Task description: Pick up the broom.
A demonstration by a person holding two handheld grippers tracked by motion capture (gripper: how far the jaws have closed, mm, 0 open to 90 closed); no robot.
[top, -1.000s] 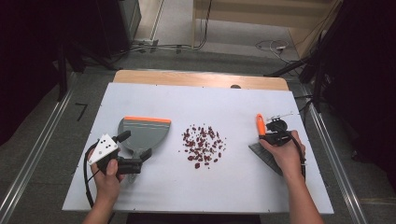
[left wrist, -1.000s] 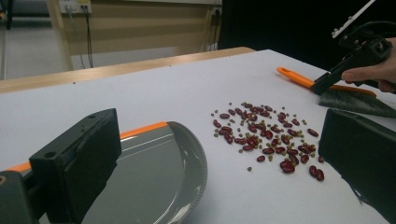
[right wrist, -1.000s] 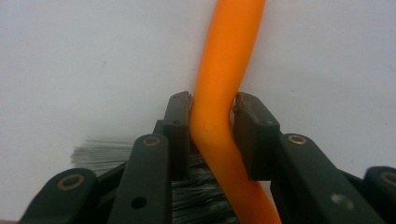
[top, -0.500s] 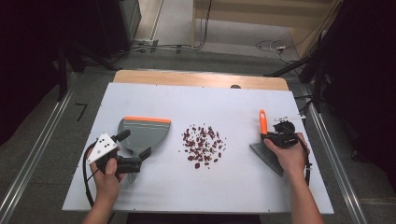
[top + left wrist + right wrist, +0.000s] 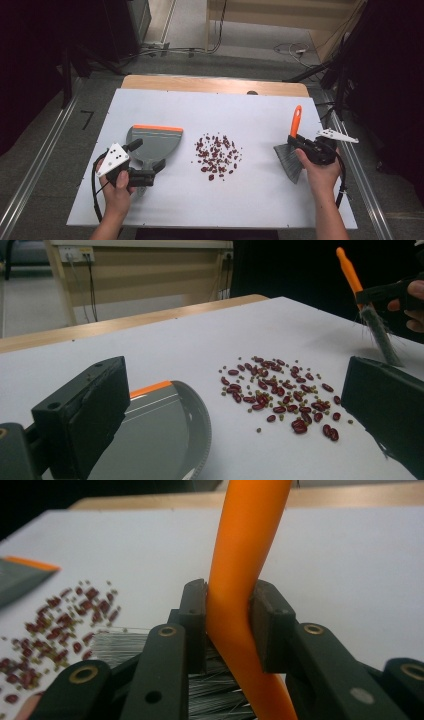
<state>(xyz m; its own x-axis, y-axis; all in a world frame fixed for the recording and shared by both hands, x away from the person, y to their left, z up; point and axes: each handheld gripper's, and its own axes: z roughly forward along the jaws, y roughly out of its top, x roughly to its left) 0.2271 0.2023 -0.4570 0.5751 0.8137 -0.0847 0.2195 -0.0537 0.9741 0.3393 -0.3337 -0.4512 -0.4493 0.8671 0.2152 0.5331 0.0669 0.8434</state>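
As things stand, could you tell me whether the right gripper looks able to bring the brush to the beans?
Probably yes. The right gripper is shut on the brush, and bare table lies between its bristles and the beans. The dustpan sits on the beans' far side, out of the way.

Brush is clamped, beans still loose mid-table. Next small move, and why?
Probably lower the brush until its bristles meet the table just right of the bean pile, ready to sweep left. The right claw is shut on the orange handle, and the dustpan lies left of the pile. The left claw is open near the dustpan, so it likely needs to grip it first.
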